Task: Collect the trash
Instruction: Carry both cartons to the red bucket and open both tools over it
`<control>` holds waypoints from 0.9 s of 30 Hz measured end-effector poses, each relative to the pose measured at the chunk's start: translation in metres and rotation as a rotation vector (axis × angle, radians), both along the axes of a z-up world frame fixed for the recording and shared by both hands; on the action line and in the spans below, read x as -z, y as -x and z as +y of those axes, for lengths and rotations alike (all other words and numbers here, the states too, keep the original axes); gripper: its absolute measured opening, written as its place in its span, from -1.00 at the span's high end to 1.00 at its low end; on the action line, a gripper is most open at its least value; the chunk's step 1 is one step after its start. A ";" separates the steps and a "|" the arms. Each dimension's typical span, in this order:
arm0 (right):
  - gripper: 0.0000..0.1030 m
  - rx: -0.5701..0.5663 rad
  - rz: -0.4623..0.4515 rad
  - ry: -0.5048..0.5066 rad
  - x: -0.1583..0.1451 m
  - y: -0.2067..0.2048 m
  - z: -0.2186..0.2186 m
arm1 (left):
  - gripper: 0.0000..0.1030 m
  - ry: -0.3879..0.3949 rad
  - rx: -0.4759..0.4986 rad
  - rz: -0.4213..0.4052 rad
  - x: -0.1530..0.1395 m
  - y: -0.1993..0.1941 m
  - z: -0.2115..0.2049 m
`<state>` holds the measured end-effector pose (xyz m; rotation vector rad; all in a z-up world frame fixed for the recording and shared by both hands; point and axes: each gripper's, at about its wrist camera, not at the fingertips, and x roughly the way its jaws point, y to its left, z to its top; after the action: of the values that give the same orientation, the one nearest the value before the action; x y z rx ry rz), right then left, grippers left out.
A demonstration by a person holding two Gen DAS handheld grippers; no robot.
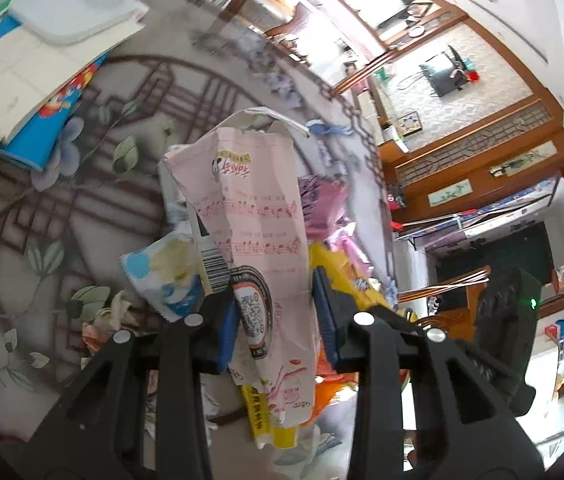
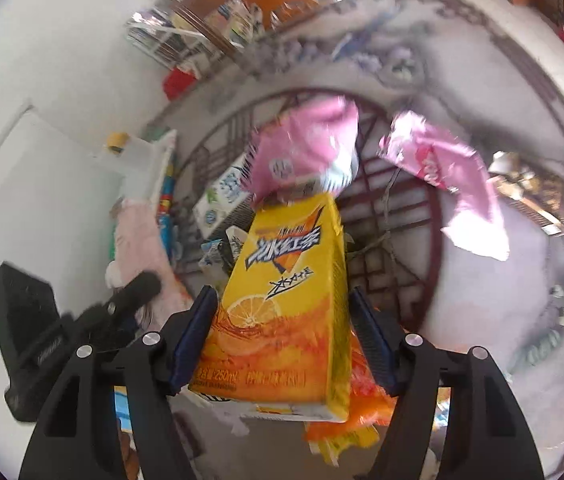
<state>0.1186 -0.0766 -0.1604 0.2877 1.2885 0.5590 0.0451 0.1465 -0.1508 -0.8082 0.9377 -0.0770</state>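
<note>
My left gripper (image 1: 276, 312) is shut on a pale pink paper carton (image 1: 258, 216) printed with music notes and a QR code; it stands upright between the blue pads. Beneath it lie a blue and white wrapper (image 1: 170, 272), a yellow wrapper (image 1: 345, 272) and pink wrappers (image 1: 321, 208). My right gripper (image 2: 282, 320) is shut on a yellow and orange iced tea drink box (image 2: 285, 300), held above the table. Past it lie a pink wrapper (image 2: 305, 152), another pink wrapper (image 2: 441, 164) and a white and blue milk carton (image 2: 222, 196).
The table wears a grey cloth (image 1: 62, 208) with a dark red lattice and flowers. A stack of papers and books (image 1: 22, 80) with a white object on top sits at the far left. The left gripper's body (image 2: 42, 336) shows in the right wrist view. Wooden furniture (image 1: 481, 152) stands beyond the table edge.
</note>
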 end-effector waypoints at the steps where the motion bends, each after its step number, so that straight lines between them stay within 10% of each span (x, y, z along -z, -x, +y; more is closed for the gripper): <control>1: -0.26 0.002 -0.015 -0.005 -0.005 0.005 -0.003 | 0.36 -0.003 0.007 -0.012 -0.005 0.000 -0.003; 27: -0.25 0.305 -0.084 -0.064 -0.036 0.081 -0.140 | 0.36 -0.033 0.255 -0.072 -0.035 -0.001 -0.115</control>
<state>0.0380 -0.2168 -0.1246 0.4994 1.1202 0.3490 0.0463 0.0316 -0.1162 -0.6479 0.9676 -0.3095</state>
